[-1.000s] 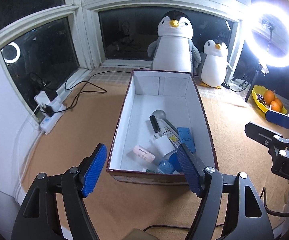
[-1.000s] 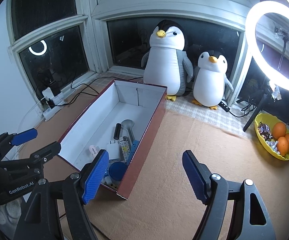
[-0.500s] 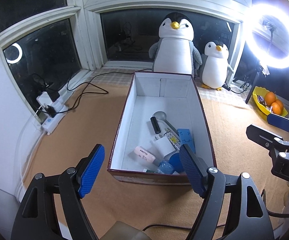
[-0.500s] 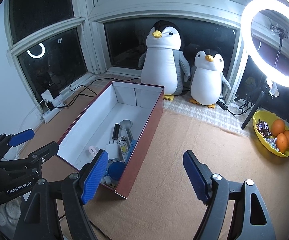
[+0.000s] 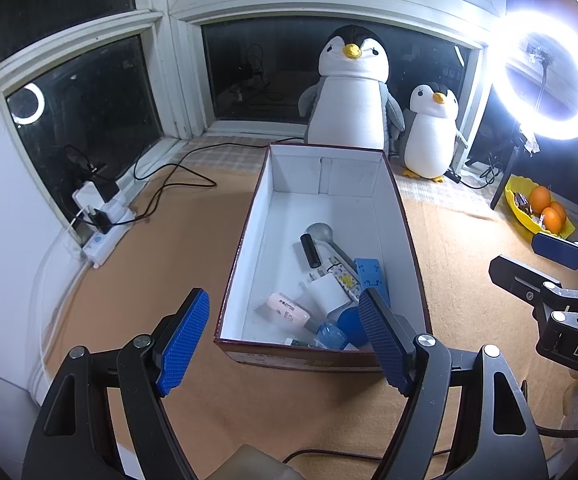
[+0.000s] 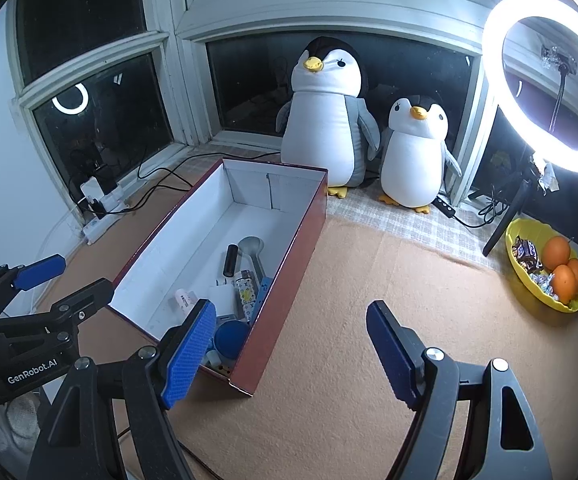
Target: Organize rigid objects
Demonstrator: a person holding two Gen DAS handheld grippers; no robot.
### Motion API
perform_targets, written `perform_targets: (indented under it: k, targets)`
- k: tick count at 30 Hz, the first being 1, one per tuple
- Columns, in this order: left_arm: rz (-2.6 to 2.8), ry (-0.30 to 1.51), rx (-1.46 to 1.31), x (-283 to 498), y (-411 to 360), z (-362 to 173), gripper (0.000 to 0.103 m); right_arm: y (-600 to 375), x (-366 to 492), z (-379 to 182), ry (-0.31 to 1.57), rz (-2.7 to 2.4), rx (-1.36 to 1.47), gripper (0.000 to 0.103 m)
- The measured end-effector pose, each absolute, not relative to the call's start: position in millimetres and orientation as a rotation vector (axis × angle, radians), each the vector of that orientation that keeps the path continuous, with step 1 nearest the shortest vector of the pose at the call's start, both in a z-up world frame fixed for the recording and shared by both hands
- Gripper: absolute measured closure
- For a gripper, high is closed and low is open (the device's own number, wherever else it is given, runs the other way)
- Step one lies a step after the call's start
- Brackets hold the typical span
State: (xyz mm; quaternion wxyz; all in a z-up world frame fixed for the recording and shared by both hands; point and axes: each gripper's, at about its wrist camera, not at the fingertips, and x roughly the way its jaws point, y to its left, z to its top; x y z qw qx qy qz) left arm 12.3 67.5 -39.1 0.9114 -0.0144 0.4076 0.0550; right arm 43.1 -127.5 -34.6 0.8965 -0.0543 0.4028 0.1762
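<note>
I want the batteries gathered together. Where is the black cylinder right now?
In the left wrist view the black cylinder lies mid-floor in the box, beside the grey spoon.

A lit ring light (image 6: 545, 80) at the upper right is the main source, blown out to white glare with a bluish halo in the left wrist view. Its reflection (image 5: 29, 103) shows as a small ring in the dark window panes (image 5: 85, 92). The scene is otherwise dim and cool-toned, with soft shadows inside the box (image 5: 405, 240). Fisheye distortion bends the window frames, and the corners vignette to black. Focus is sharp overall.
</note>
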Motion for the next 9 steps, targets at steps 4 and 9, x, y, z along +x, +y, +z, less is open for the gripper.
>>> perform_targets:
  k: [4, 9]
  targets:
    - [0.112, 0.832, -0.028, 11.7, 67.5, -38.3, 0.026, -128.3, 43.4, -34.8, 0.835, 0.365, -0.111, 0.029]
    - [0.110, 0.828, -0.017, 11.8, 66.2, -39.0, 0.026, -129.5, 43.6, -35.8, 0.838, 0.361, -0.109, 0.029]
